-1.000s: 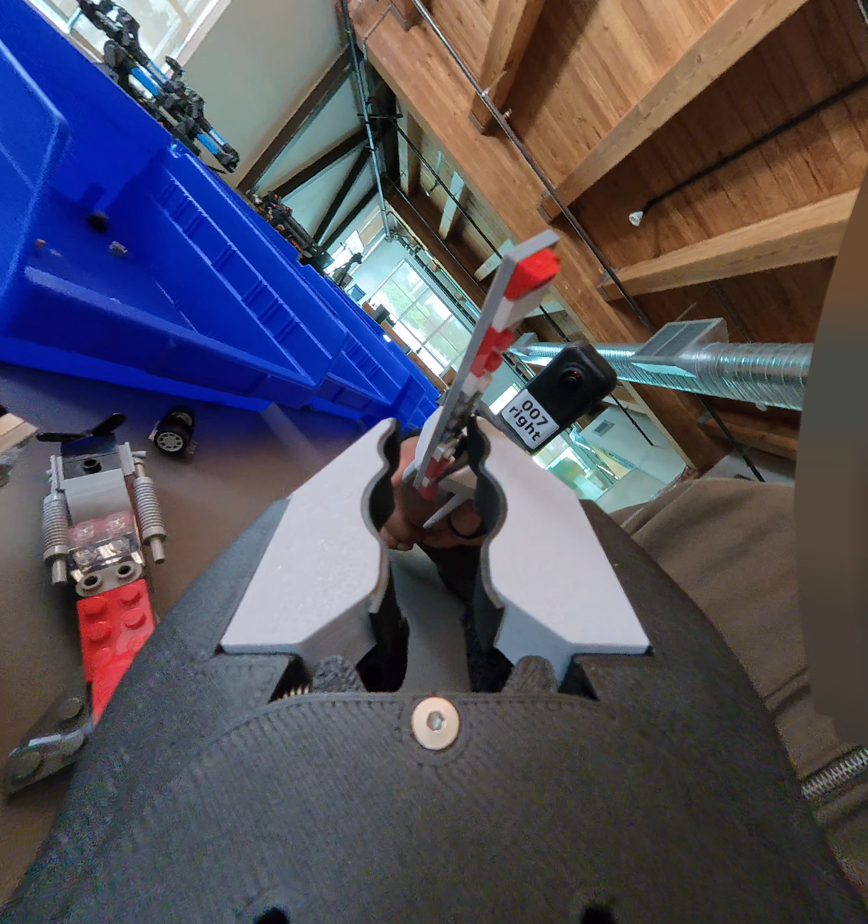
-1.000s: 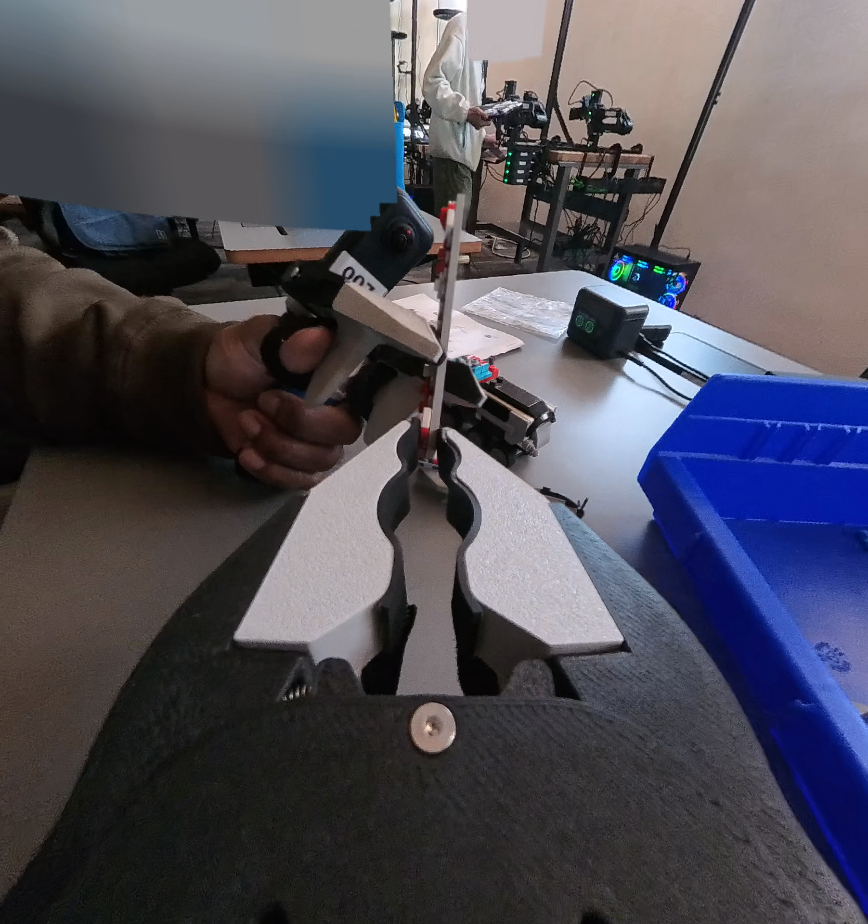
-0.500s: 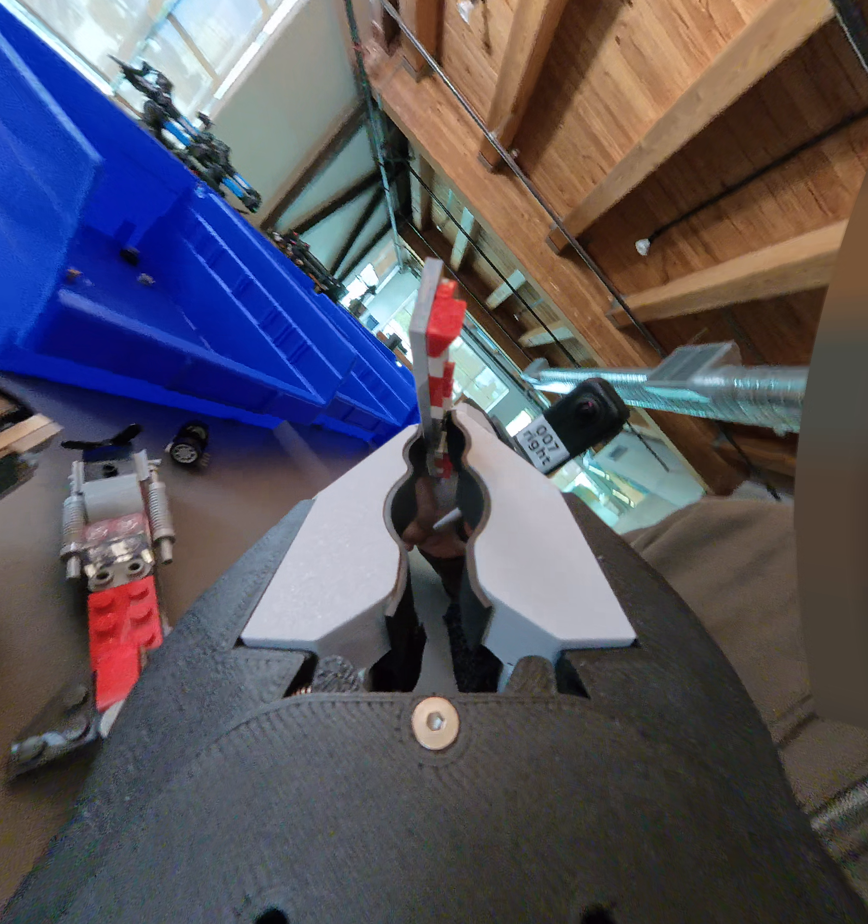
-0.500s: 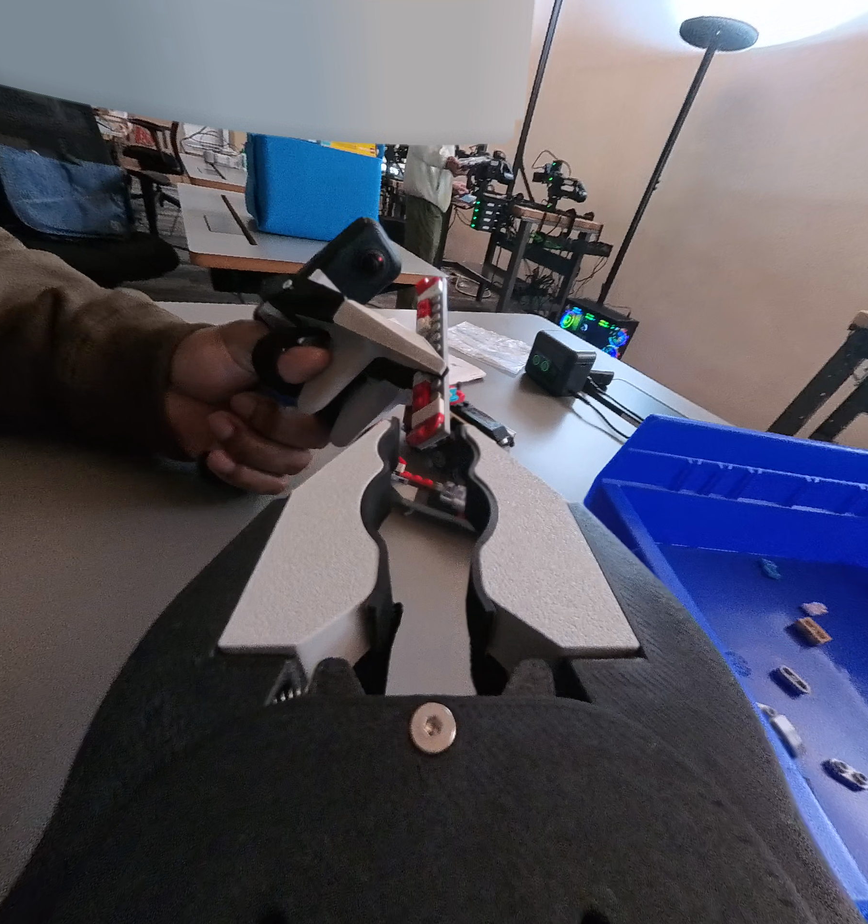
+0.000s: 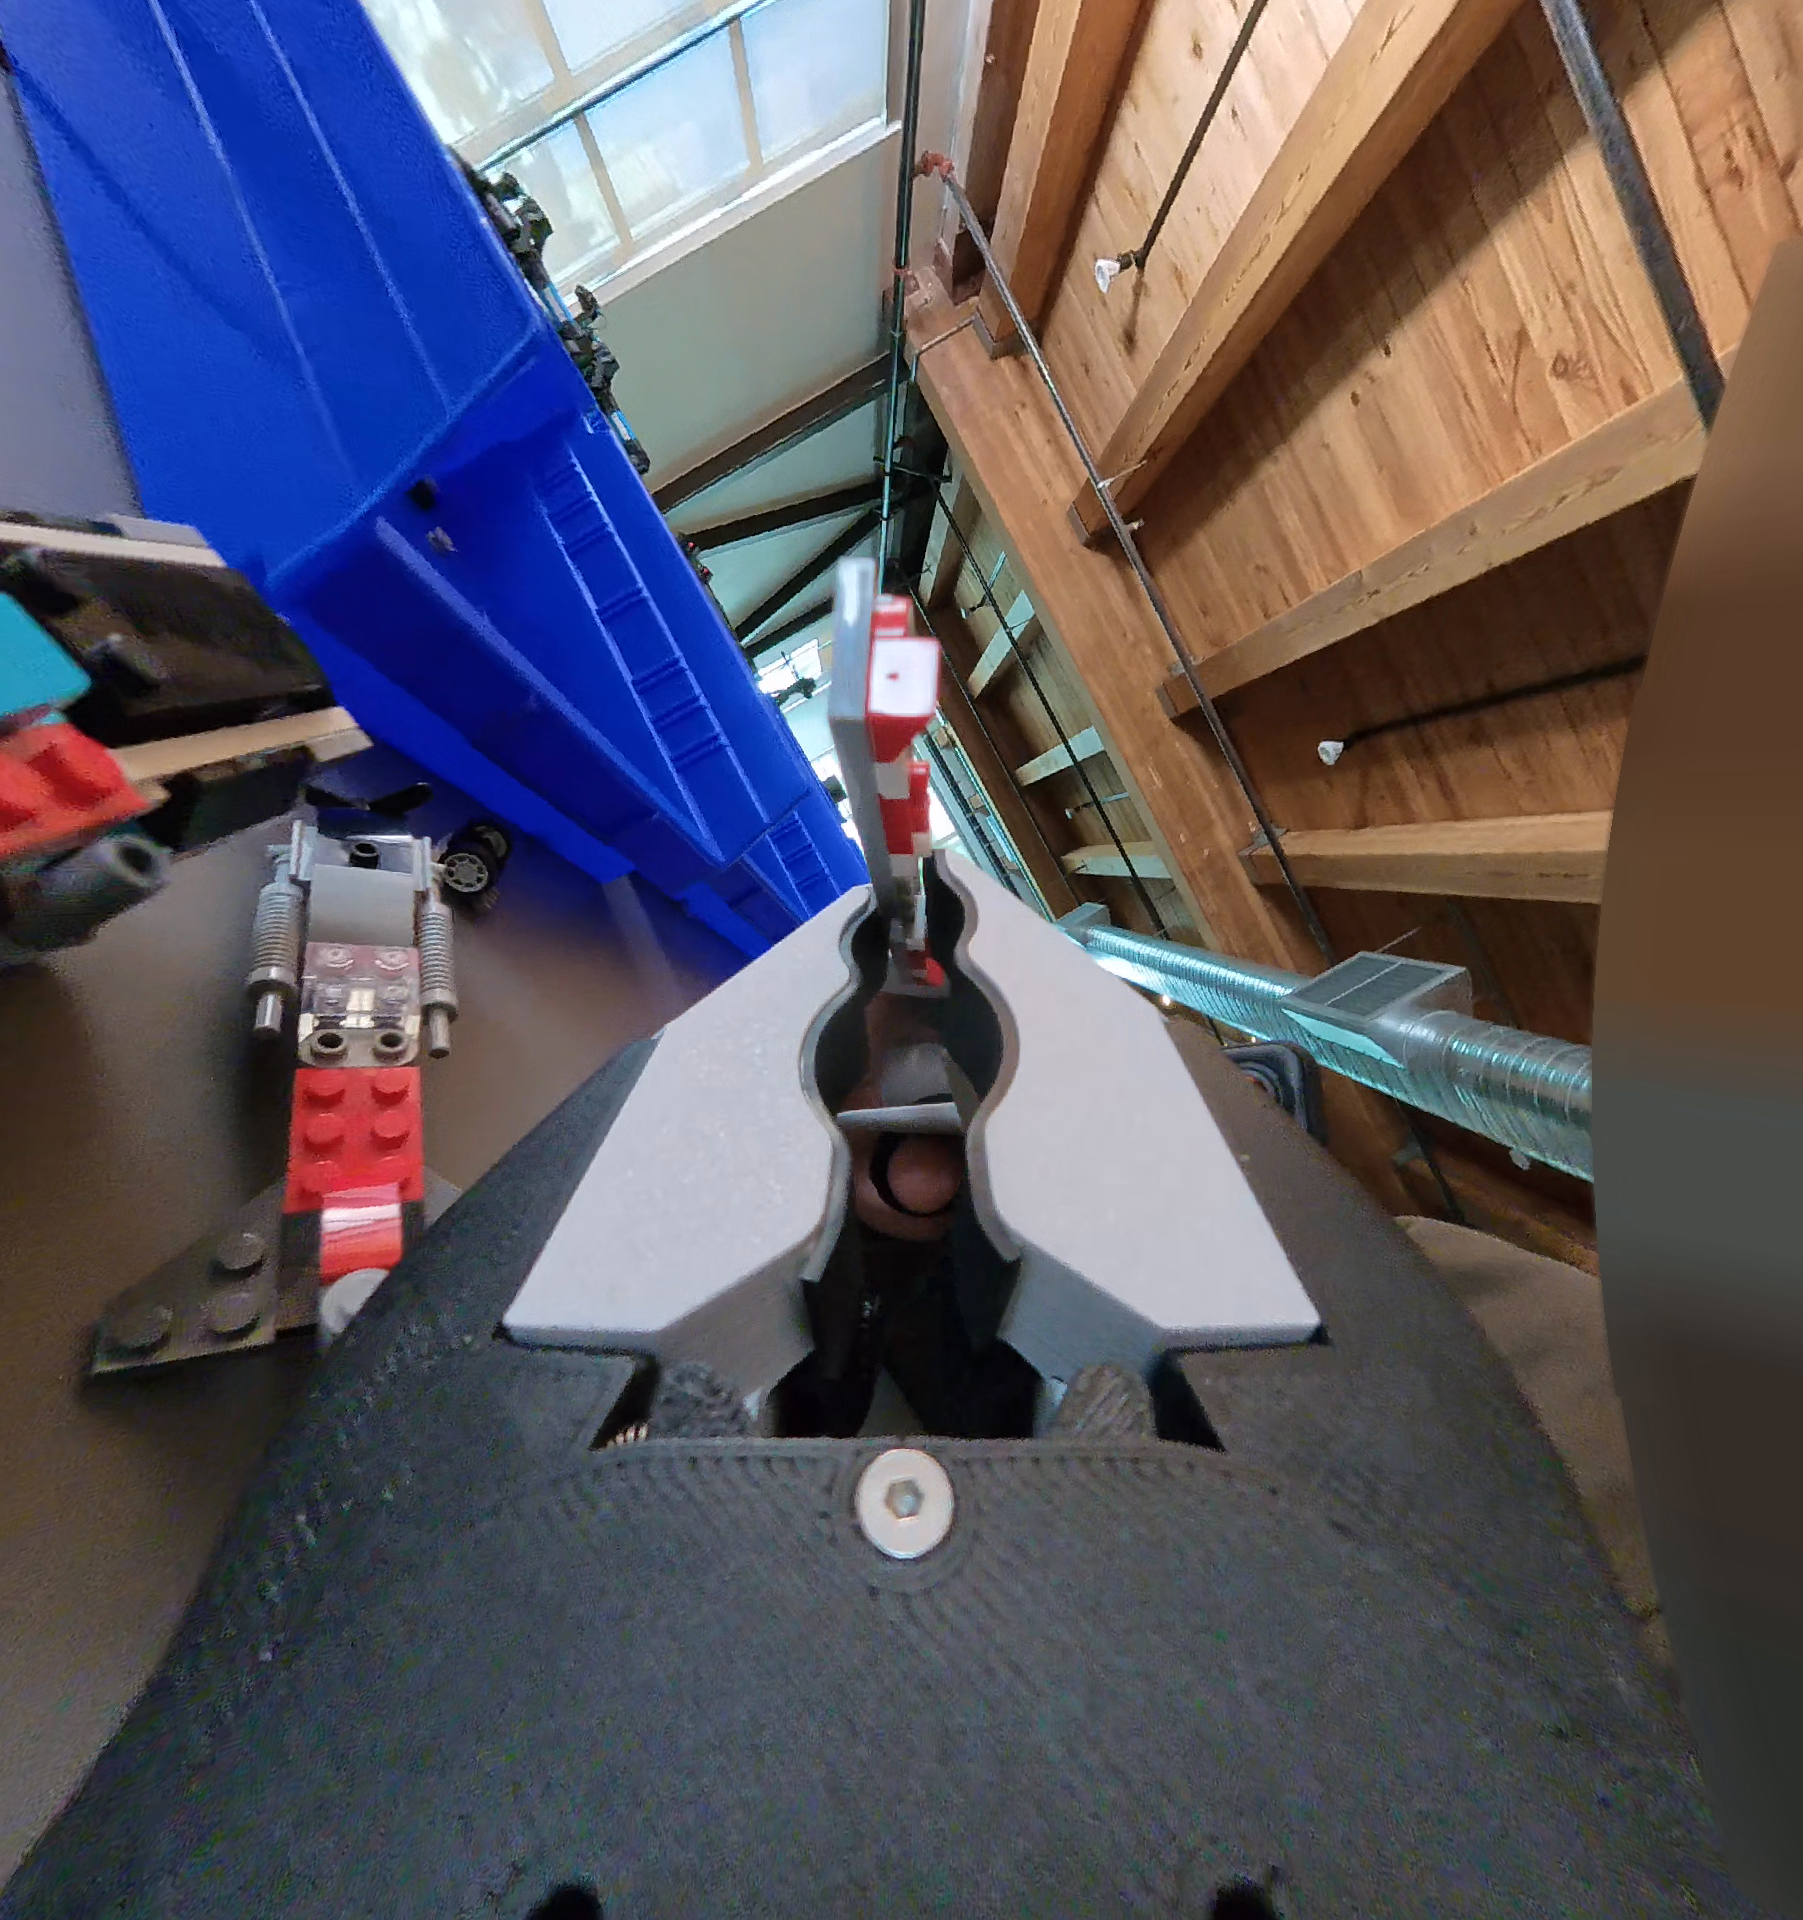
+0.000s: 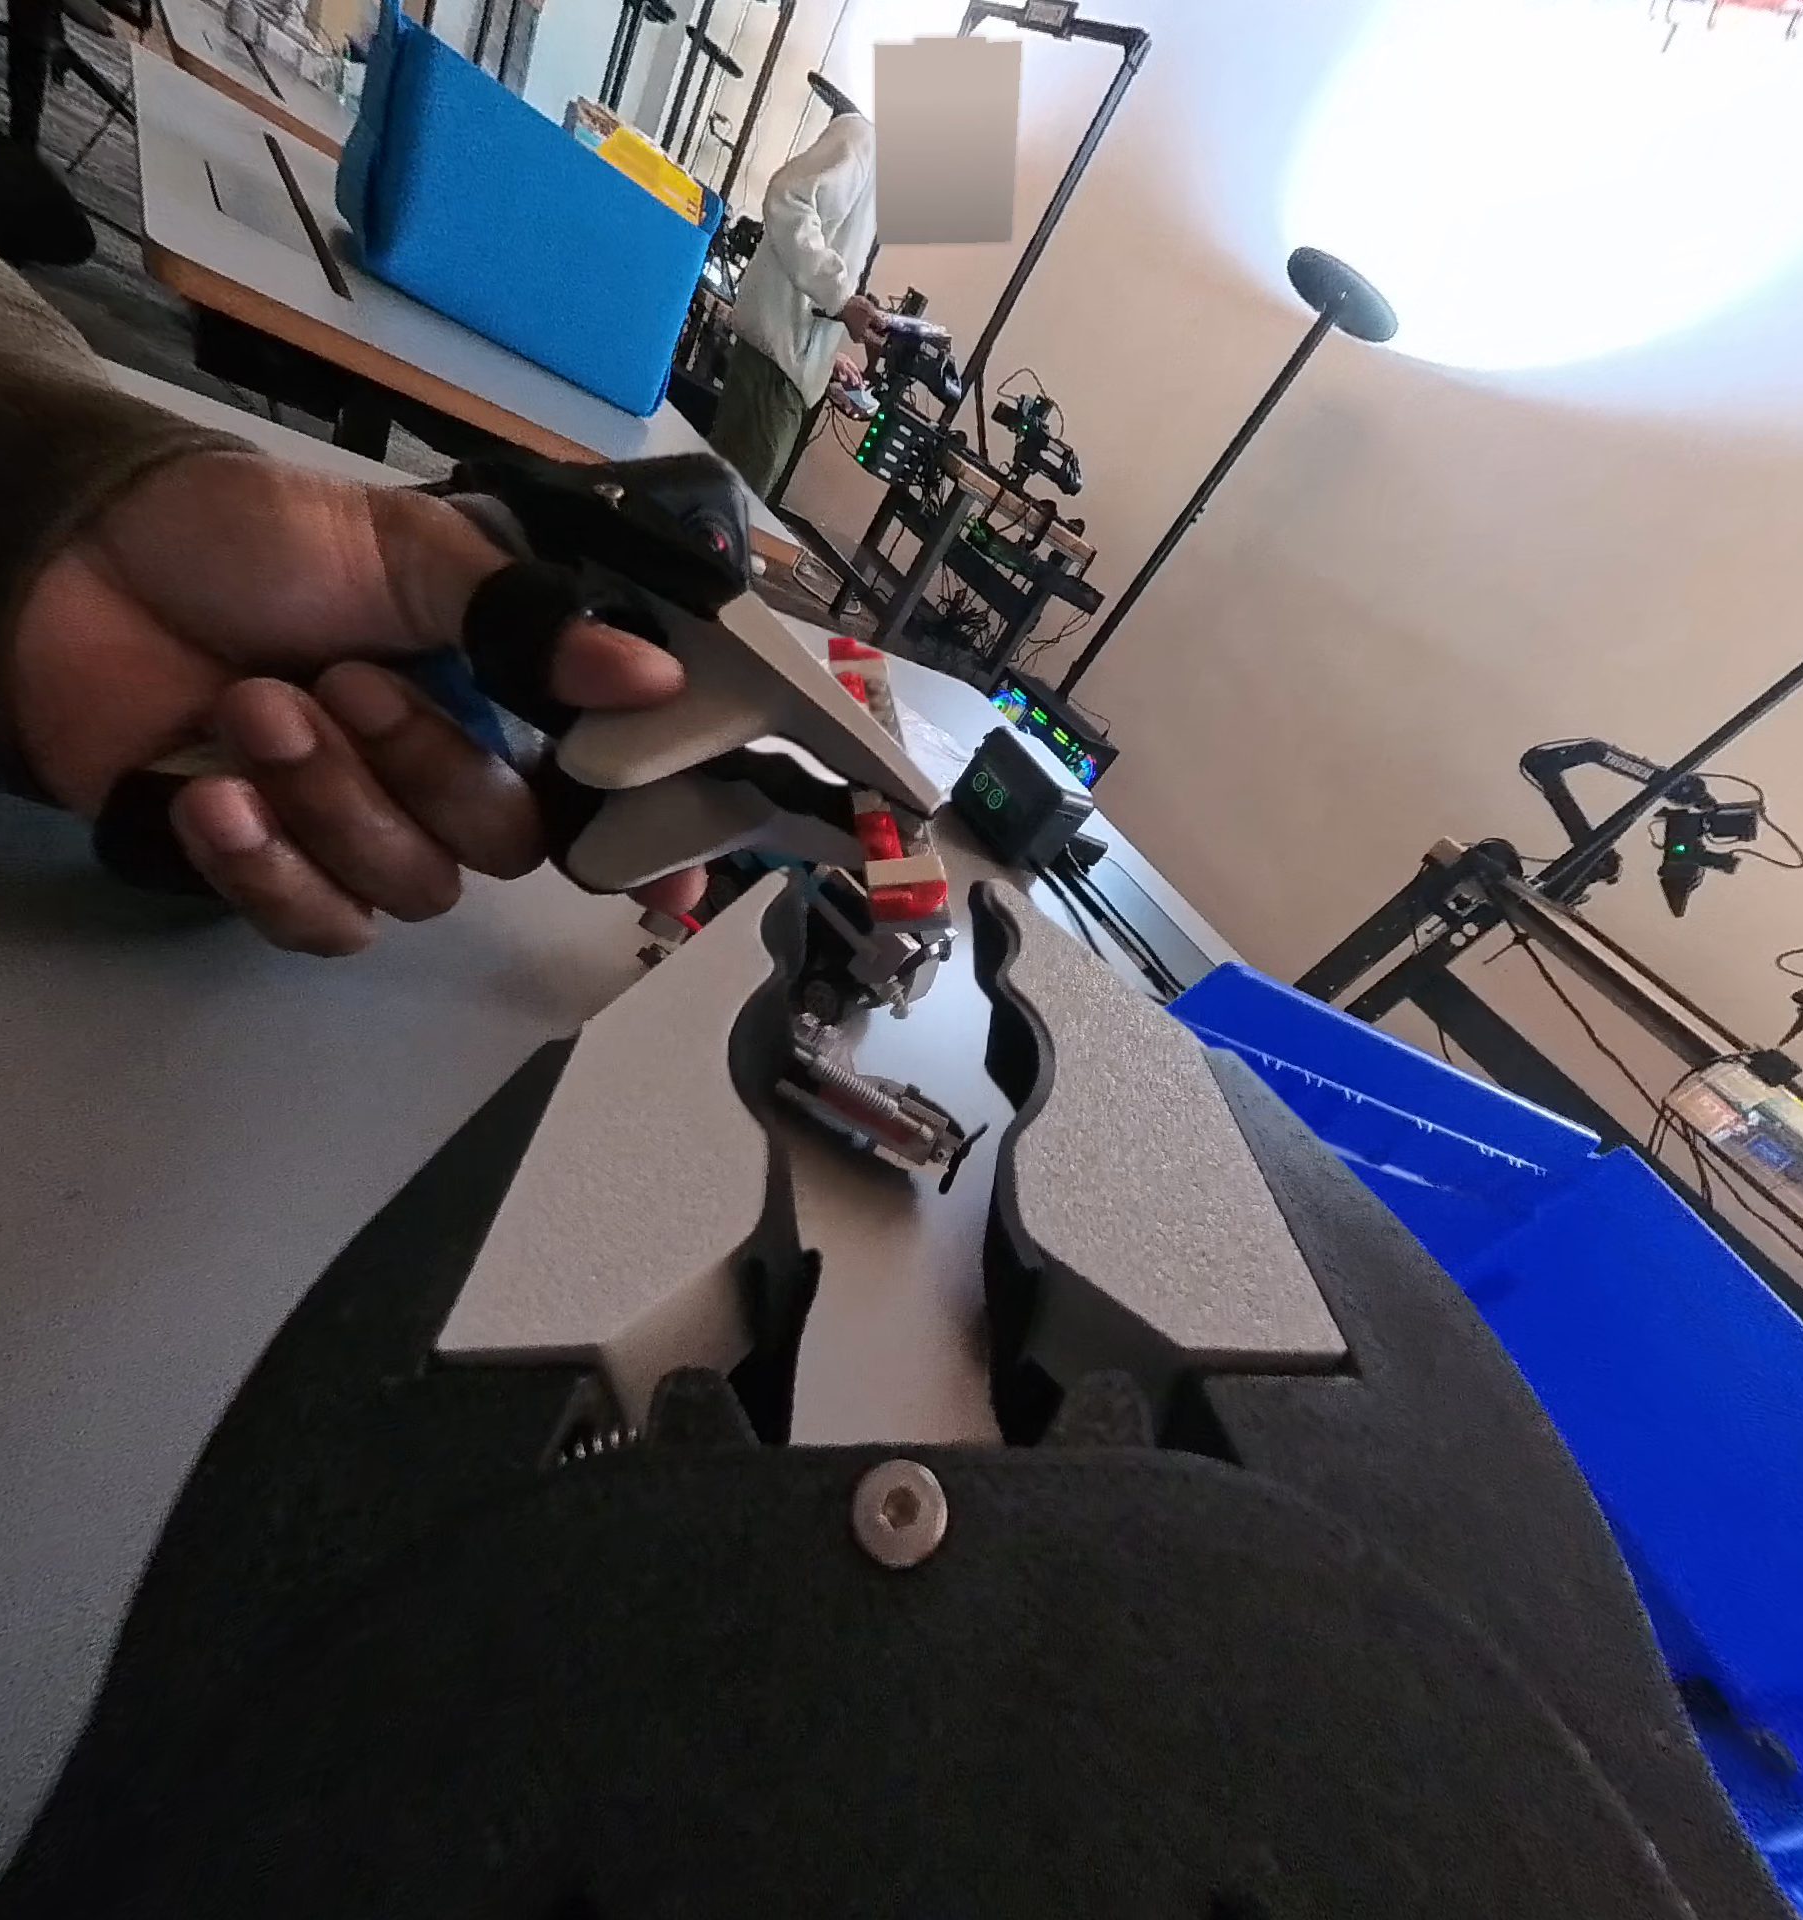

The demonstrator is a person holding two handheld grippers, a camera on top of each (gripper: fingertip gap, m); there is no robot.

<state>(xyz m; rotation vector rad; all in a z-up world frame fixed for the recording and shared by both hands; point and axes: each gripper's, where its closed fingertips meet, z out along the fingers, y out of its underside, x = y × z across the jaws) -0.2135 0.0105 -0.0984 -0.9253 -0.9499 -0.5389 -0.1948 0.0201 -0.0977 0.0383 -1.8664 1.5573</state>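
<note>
Red-and-white toy-brick strip on a long grey plate point(image 5: 884, 748): a narrow assembly of small red and white bricks stacked along one face of a thin grey plate, seen nearly edge-on in the left wrist view. It stands almost upright, and its lower end sits between the tips of the left tool point(image 5: 905, 902), whose two grey fingers are drawn close and pinch it near the base. In the right wrist view the same strip point(image 6: 892, 873) lies across the left tool point(image 6: 892, 805), its studded red end pointing down toward the desk and its other end showing above the upper finger; a hand point(image 6: 284, 717) grips that tool's handle.

The right tool point(image 6: 871, 914) is spread, with clear space between its grey fingers and nothing pressed by them; the strip's red end hangs just beyond its tips, apart from both.

On the grey desk point(image 6: 201, 1091) below lies a partly built toy-brick vehicle with red bricks, a clear brick and two grey coil springs point(image 5: 357, 997), with a loose black wheel point(image 5: 476, 860) near it. A large blue plastic bin point(image 6: 1562, 1299) stands beside these on the desk. A small black box with green lights point(image 6: 1022, 798) rests farther back.
</note>
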